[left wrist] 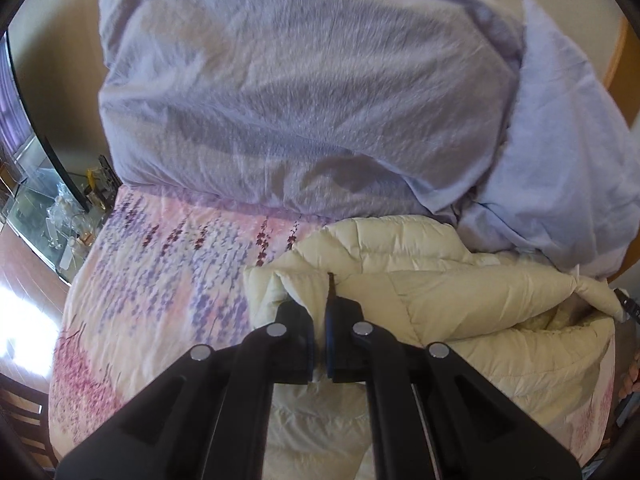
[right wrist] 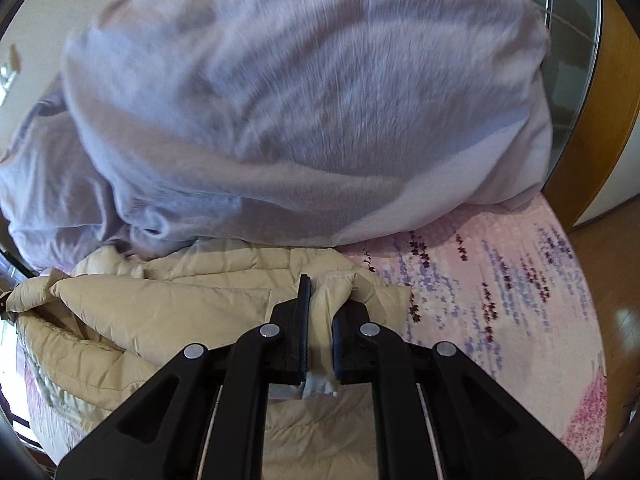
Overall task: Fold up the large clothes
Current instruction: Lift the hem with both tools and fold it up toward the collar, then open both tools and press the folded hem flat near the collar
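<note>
**Both grips on the jacket, mid-fold**

Your cream puffy jacket is lying on the flowery bedspread, sitting in the lower middle of the left camera's frame and the lower left of the right camera's. It looks half doubled over on itself already, with one quilted layer flopped across another, so I'd guess you're carrying an edge over to make the fold.

Your left gripper is clamped narrow on a pinch of cream fabric, right at the near left corner of the jacket. Your right gripper is doing the same at the opposite corner, jaws squeezed on a bunched bit of cloth. Holding two corners like that keeps the edge taut so it lands straight.

Watch the big lilac duvet heaped across the top of both frames. It touches the jacket's far edge, so there's not much room up there.
</note>
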`<state>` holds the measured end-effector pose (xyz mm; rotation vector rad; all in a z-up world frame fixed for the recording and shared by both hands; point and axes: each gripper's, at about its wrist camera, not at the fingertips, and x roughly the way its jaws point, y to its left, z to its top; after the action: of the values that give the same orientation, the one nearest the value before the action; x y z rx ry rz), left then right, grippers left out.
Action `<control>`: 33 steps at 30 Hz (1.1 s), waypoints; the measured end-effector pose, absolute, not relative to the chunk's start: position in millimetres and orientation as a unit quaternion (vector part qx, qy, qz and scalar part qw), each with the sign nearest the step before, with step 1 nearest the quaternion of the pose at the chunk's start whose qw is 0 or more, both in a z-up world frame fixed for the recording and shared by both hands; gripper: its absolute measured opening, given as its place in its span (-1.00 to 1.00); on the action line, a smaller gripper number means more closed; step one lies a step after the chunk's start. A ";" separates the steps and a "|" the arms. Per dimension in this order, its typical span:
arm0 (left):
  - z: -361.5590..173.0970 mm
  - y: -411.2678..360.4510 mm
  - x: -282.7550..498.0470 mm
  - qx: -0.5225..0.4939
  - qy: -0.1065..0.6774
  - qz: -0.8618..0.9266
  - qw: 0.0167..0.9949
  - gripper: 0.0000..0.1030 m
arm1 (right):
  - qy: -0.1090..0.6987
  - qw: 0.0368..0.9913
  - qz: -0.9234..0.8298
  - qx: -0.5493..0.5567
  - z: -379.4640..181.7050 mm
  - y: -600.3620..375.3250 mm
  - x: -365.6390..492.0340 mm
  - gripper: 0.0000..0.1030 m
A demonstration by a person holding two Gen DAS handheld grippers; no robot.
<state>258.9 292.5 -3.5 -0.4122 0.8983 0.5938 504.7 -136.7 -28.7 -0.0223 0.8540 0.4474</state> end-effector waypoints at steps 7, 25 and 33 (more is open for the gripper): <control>-41.2 317.6 300.7 -0.211 0.453 0.292 0.815 -0.92 | 0.447 0.870 0.205 -0.008 -58.1 -113.4 544.4 -0.82; -24.3 309.9 300.8 -0.209 0.426 0.303 0.827 0.15 | 0.424 0.872 0.236 0.069 -23.9 -148.0 525.3 0.29; -40.3 273.1 288.1 -0.165 0.428 0.312 0.832 0.34 | 0.434 0.870 0.236 0.008 -49.2 -124.6 495.4 0.29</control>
<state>288.1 273.1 -40.3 -0.3507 0.9083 0.6621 495.4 -124.6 -49.2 0.0163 0.9068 0.4945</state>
